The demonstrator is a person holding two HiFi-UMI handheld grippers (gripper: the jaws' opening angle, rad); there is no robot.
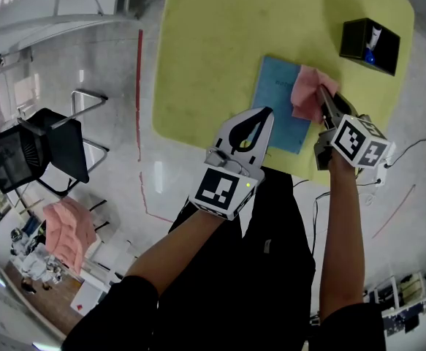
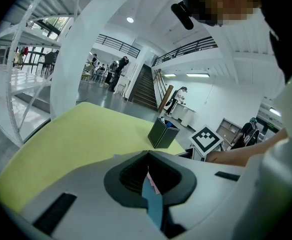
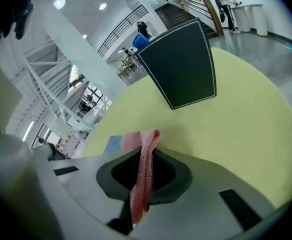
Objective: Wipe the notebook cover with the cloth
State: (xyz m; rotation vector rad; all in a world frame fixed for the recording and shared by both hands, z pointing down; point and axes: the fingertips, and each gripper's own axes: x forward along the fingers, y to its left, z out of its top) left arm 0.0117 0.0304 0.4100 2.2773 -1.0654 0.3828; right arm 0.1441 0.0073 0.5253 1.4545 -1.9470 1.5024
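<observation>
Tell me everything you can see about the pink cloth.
The cloth is pink, with a knitted, mesh-like look, soft and bunched into a narrow fold. The right claw is shut on it, pinching that fold. Its free end lies crumpled on the far right corner of the blue notebook, which lies on the yellow-green table.

Cloth is showing a coarse, open knit. Notebook cover is looking matt, paper-like. Table top is reading smooth, matt. Box is showing matt facing, stitched edges. Floor is gleaming, polished.
</observation>
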